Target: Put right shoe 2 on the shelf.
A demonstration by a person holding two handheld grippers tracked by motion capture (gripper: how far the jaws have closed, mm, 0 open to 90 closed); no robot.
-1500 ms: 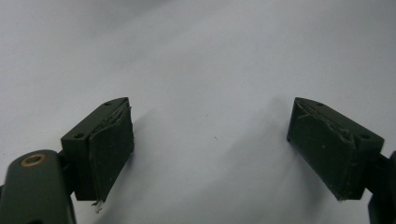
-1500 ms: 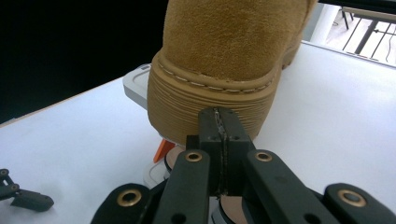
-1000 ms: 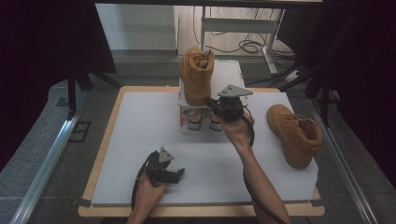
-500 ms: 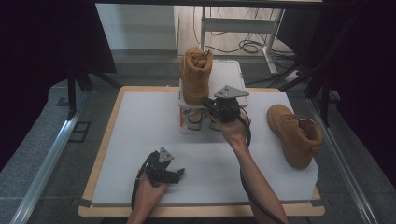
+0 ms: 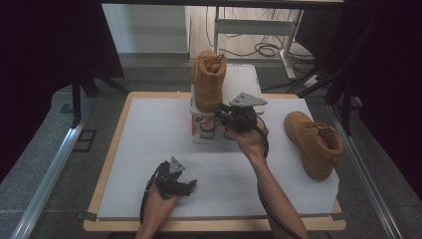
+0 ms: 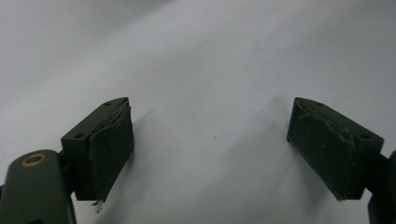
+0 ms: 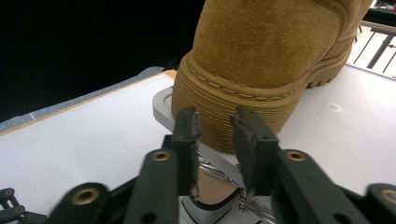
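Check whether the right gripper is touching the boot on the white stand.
Cannot tell. In the right gripper view the right gripper has parted jaws at the boot heel; no gap or contact shows plainly.

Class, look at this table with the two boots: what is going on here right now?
A person works at a white table with a two-jaw gripper in each hand. The right gripper is at the heel of a tan boot standing on a small white rack at the far edge; its jaws have just been opening, with a small gap and nothing pinched between them. The left gripper rests near the front edge, jaws wide open over bare tabletop. A second boot lies on the table's right side.
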